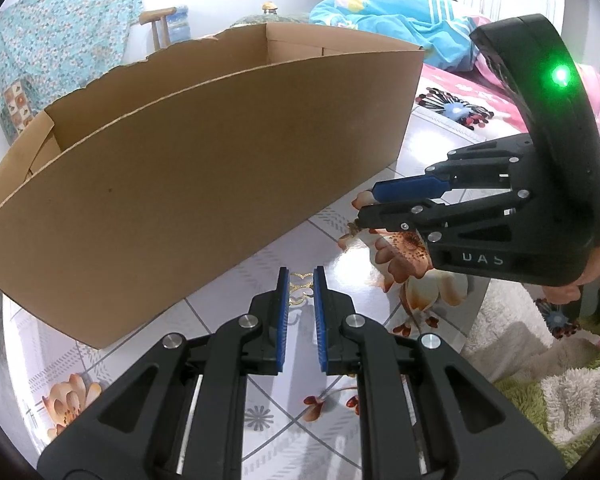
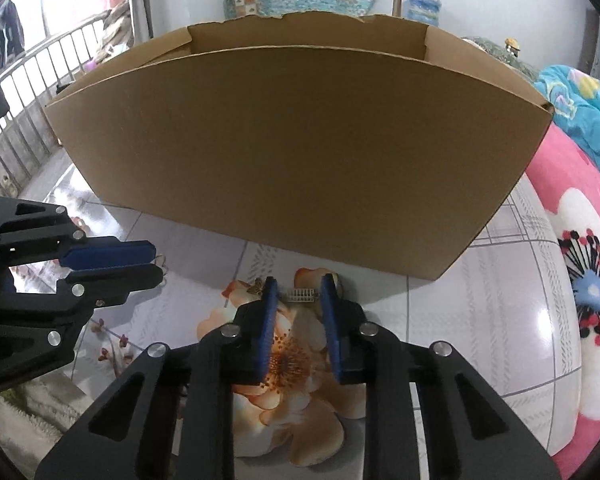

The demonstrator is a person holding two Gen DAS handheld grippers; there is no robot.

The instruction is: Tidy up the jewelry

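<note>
Your left gripper (image 1: 301,280), jaws narrowly apart, has a gold chain bracelet (image 1: 300,289) between the tips on the floral tiled table (image 1: 340,412). Only the right wrist view shows a small pale ridged piece (image 2: 300,295) between your right gripper (image 2: 299,287) jaws, moderately apart. Tall brown cardboard box (image 2: 296,152) just beyond both.

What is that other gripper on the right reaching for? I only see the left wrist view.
Observer: In the right wrist view, a small pale ridged piece lies on the table between the right gripper's open fingers.
Visitor: Anything else near it?
Observer: A tiny gold charm lies just outside one finger.
Visitor: And past the box?
Observer: A metal railing stands left of the cardboard box.
</note>
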